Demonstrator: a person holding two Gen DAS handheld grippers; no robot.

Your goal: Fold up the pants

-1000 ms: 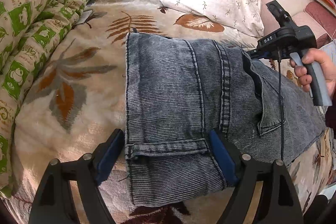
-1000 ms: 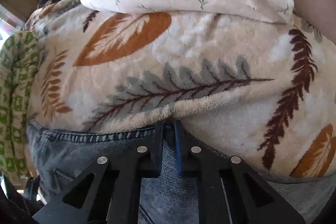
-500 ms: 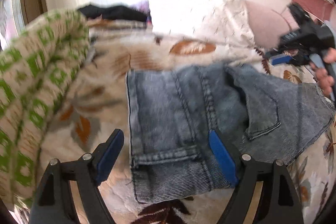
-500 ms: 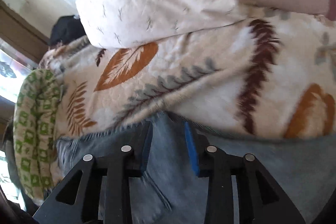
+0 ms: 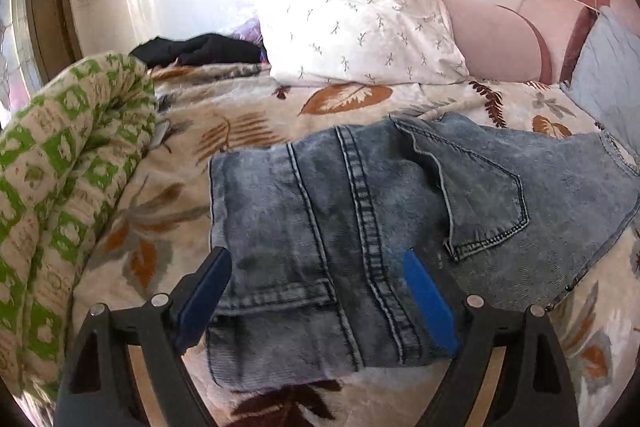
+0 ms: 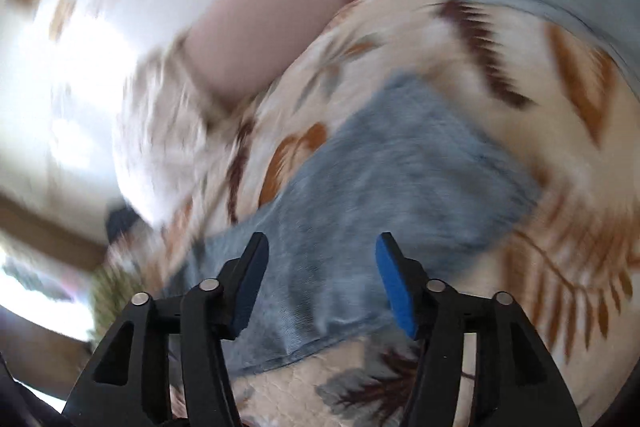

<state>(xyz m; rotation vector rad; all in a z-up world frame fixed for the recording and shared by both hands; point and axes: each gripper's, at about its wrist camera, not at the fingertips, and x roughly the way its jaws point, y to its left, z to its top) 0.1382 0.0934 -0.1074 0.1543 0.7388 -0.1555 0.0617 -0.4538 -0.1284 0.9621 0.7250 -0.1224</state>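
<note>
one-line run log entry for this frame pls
task: fold pants | jeans: folded on leaf-print blanket | left gripper: open over hem | right gripper: just opening, nothing between, view blurred

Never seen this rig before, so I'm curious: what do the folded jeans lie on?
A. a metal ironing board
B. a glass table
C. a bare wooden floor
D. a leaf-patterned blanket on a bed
D: the folded jeans rest on the cream leaf-patterned blanket, with a white pillow behind them.

I see the left gripper (image 5: 316, 301) with jaws spread wide above the folded pants (image 5: 360, 227), pads clear of the denim. Beyond it, the pillow (image 5: 360, 31) rests on the leaf-print blanket (image 5: 160, 195).
</note>
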